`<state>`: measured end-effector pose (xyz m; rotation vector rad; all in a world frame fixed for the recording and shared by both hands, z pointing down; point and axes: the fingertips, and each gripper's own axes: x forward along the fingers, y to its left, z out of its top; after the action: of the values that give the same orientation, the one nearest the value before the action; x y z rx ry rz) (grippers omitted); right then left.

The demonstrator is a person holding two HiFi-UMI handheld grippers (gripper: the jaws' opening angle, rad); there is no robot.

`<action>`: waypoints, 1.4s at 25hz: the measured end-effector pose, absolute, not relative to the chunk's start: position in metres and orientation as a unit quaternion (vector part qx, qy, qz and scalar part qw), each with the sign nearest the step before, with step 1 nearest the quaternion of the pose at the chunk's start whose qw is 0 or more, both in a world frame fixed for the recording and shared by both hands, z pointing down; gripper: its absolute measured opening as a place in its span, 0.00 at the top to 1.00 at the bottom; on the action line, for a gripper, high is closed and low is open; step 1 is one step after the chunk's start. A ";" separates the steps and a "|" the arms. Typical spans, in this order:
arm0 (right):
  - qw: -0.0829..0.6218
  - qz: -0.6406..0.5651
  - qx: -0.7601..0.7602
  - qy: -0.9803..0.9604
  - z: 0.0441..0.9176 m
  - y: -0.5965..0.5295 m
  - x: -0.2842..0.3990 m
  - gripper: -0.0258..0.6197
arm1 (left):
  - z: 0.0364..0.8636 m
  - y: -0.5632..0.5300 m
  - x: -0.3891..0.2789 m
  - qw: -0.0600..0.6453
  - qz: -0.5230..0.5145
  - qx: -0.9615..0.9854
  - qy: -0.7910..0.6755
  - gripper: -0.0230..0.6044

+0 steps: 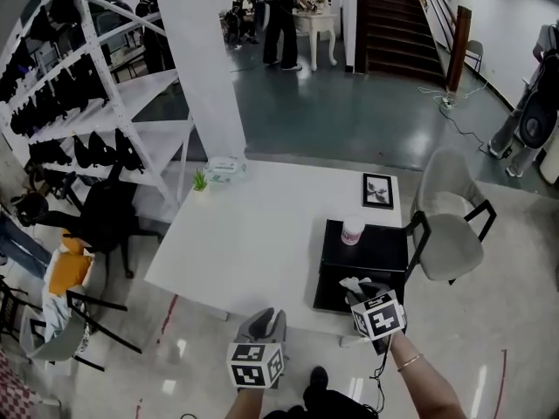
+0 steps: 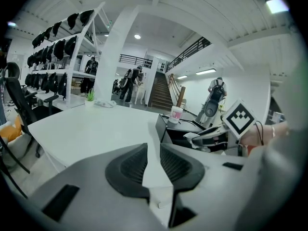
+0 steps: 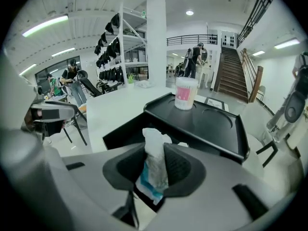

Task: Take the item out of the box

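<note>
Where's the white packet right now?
Right gripper view: the white packet is pinched in the right gripper, over the black box at the table's right edge, with the pink-labelled cup beyond it.

The white table [image 1: 253,234] takes the middle of the head view, and most of its top is bare. At its upper left corner a small green plant [image 1: 200,181] stands upright, and a white pack [image 1: 225,169] lies just beside it, to the right. Near the upper right corner a black frame [image 1: 377,190] lies flat. Below it, along the right edge, is a black tray [image 1: 380,250], and the open black box [image 1: 332,293] touches the tray on its lower side, near the table's lower edge.
</note>
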<state>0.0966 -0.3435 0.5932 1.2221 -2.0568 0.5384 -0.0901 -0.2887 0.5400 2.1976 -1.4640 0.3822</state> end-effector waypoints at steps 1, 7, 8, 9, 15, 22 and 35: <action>0.330 0.204 0.472 -0.792 0.589 -0.342 0.096 0.79 | 0.540 -0.289 -0.088 0.234 0.139 0.802 -0.531 0.84; 0.277 0.204 0.492 -0.800 0.563 -0.332 0.099 0.79 | 0.537 -0.287 -0.077 0.229 0.139 0.812 -0.518 0.84; 0.268 0.205 0.496 -0.800 0.559 -0.330 0.100 0.79 | 0.537 -0.287 -0.076 0.229 0.139 0.813 -0.517 0.84; 0.259 0.207 0.499 -0.801 0.555 -0.328 0.100 0.79 | 0.537 -0.286 -0.075 0.228 0.139 0.814 -0.516 0.84; 0.212 0.212 0.514 -0.804 0.531 -0.313 0.103 0.79 | 0.535 -0.284 -0.066 0.223 0.141 0.821 -0.506 0.84; 0.168 0.225 0.529 -0.801 0.512 -0.291 0.110 0.79 | 0.533 -0.280 -0.053 0.219 0.143 0.830 -0.493 0.84; 0.141 0.238 0.558 -0.783 0.510 -0.251 0.130 0.79 | 0.532 -0.277 -0.038 0.214 0.145 0.843 -0.471 0.84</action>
<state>0.1297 -0.2505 0.5100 1.6108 -2.2606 0.6876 -0.0375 -0.2765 0.5322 2.3406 -1.3073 0.4012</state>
